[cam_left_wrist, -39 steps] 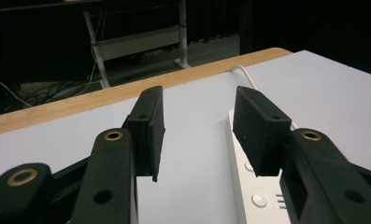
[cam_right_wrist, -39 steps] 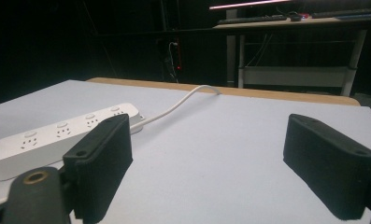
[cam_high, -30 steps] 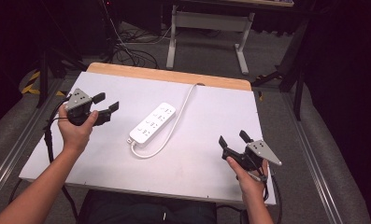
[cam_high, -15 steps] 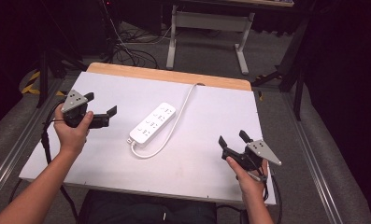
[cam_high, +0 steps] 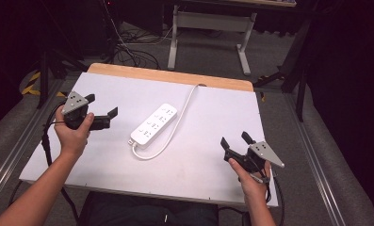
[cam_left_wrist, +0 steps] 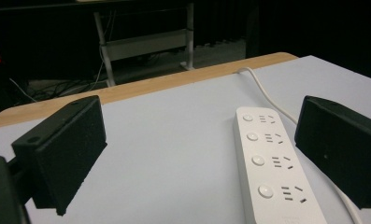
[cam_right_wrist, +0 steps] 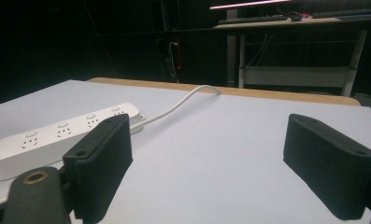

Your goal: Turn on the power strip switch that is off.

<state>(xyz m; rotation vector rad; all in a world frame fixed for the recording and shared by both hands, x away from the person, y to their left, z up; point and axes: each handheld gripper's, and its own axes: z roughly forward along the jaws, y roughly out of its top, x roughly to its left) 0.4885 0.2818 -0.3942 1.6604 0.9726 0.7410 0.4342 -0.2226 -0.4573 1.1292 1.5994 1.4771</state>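
The left tongs [cam_high: 101, 113] are held above the left part of the table [cam_high: 213, 117], jaws spread wide with nothing between them, aimed rightward at the power strip [cam_high: 154, 123]. The right tongs [cam_high: 235, 142] sit near the table's front right corner, jaws likewise apart and empty, pointing toward the far left. Each is gripped by a hand, the left hand [cam_high: 72, 134] and the right hand [cam_high: 250, 181], the forearms coming in from the near edge.

In the left gripper view the strip's [cam_left_wrist: 272, 168] near end runs off the bottom edge, and its right side slips behind the right jaw. In the right gripper view the left jaw covers part of the strip [cam_right_wrist: 57, 137].

The strip lies flat near the middle of the table, long axis running diagonally from near-left to far-right. Its white cord [cam_high: 187, 106] loops round the near end, trails along the right side and goes over the far wooden edge.

Four round buttons sit beside four sets of socket slots; no lettering can be made out.
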